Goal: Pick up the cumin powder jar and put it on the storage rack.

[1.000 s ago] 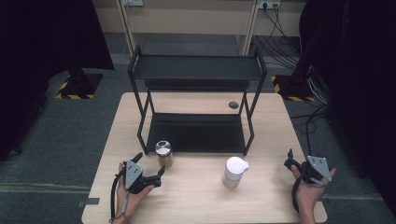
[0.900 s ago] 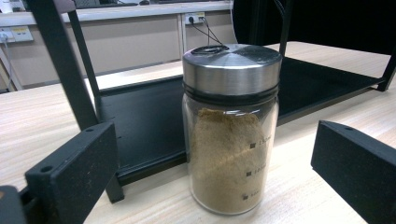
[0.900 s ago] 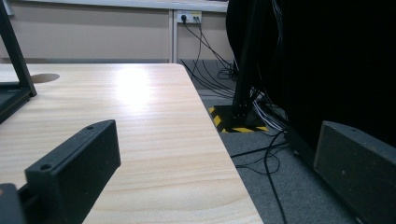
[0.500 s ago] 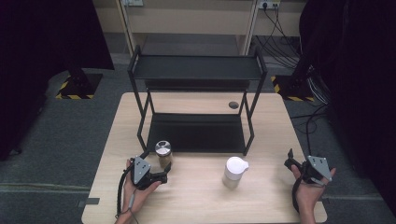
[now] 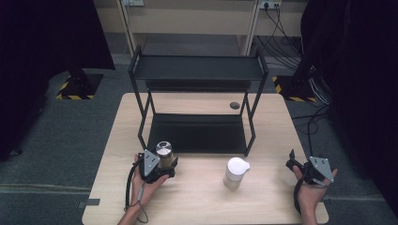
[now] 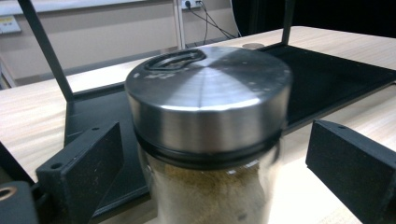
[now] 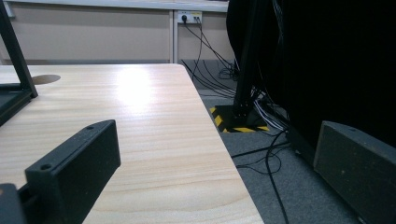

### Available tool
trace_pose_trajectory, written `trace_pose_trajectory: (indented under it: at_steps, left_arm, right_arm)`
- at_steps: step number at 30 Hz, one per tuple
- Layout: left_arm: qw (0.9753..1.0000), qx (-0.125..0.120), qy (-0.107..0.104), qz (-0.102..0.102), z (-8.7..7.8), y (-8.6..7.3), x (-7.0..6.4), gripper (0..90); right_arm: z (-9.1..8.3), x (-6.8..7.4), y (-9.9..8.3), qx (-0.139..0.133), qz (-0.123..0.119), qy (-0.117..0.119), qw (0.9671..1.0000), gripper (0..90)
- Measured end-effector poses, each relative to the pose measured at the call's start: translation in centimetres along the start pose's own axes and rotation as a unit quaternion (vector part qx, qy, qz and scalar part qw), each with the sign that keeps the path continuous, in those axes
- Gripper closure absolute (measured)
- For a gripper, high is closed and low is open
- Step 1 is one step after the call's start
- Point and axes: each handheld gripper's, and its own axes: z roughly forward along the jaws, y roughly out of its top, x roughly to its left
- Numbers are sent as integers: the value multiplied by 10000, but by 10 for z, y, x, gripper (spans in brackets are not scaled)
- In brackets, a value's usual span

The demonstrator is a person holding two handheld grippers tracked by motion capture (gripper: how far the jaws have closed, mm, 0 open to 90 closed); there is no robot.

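Your left hand-held gripper (image 5: 165, 165) straddles the spice jar (image 6: 208, 135) at the counter (image 5: 202, 201) front, jaws apart; next, close squarely below its lid. Your right hand-held gripper (image 5: 300, 168) rests open.

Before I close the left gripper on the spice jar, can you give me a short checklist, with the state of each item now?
1. Spice jar sits between the jaws of the left gripper: ok.
2. Jaws wide enough, a gap on both sides of the jar: ok.
3. Jar upright, metal lid on: ok.
4. White cup stands apart from the jar: ok.
5. Right gripper open, resting at the table edge, out of the way: ok.
6. Lid screwed tight: cannot tell.
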Motion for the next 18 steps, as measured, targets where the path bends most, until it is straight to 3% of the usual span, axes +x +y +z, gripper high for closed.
trace_pose_trajectory:
  at_steps: [10,14,18]
  left_arm:
    - [9999,117,-11,58,6,5,1,220]
    - [9998,151,112,119,7,6,-5,264]
    - [9999,116,79,74,7,5,-3,296]
  right_arm:
    - [0,0,-1,-15,26,-14,10000,7]
    - [0,0,0,-11,27,-13,10000,7]
    - [0,0,-1,-13,41,-15,10000,7]
